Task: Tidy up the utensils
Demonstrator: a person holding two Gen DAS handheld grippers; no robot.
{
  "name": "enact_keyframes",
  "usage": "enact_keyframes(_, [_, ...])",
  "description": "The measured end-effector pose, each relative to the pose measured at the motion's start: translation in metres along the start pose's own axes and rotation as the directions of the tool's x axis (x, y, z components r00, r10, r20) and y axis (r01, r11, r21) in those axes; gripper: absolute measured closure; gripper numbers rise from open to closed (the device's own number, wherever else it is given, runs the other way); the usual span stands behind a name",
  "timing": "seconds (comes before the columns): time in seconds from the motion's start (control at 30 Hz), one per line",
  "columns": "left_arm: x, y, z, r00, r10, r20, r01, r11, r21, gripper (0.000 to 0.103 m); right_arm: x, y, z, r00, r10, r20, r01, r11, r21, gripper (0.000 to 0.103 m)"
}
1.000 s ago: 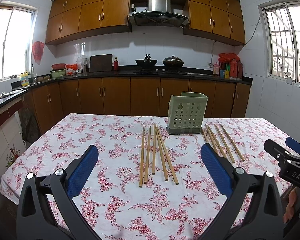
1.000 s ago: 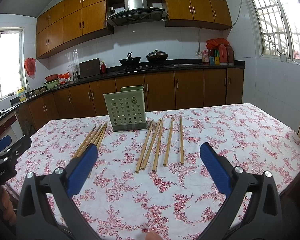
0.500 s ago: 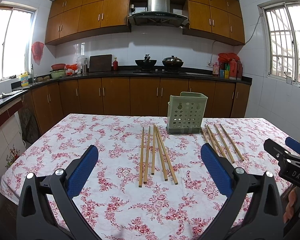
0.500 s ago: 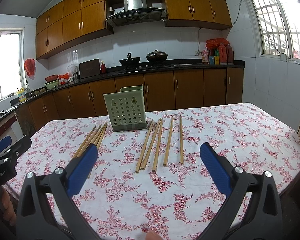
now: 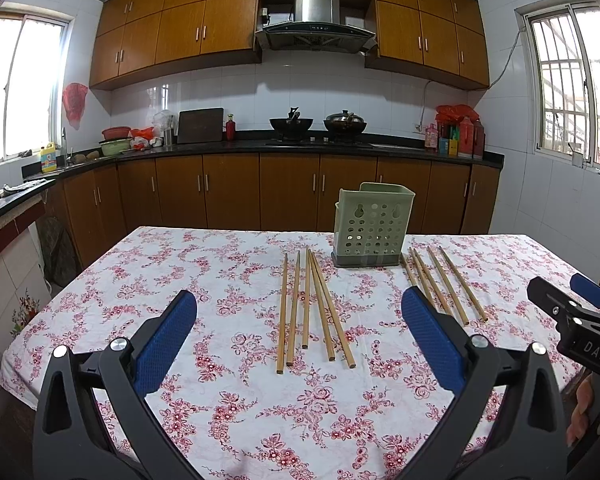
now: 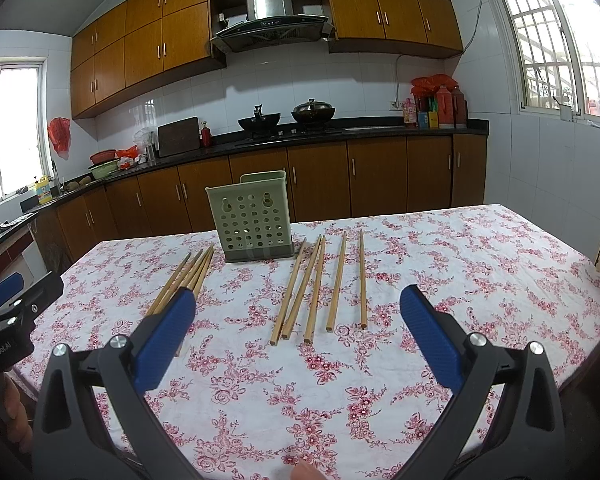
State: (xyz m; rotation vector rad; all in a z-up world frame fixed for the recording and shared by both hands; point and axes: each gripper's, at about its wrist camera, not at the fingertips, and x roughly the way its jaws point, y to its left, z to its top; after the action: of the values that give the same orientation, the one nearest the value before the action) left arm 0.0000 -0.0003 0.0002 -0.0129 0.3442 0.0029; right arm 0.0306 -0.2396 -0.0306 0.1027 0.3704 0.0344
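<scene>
A pale green perforated utensil holder stands upright at the far side of the table; it also shows in the right wrist view. Several wooden chopsticks lie flat in two groups: a left group and a right group, either side of the holder. My left gripper is open and empty above the near table, short of the left group. My right gripper is open and empty, short of the right group.
The table has a red floral cloth. The right gripper shows at the left view's right edge; the left gripper shows at the right view's left edge. Kitchen counters and cabinets stand beyond the table.
</scene>
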Motion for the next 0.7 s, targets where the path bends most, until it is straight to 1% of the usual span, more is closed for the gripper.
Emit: enact_keyframes(0.7, [-0.0029, 0.0003, 0.0012, 1.0, 0.0, -0.002, 0.0, 1.0, 0.0, 0.002, 0.0007, 0.0008, 0.0002, 1.0, 0.001, -0.002, -0.001, 1.0, 0.001, 0.004])
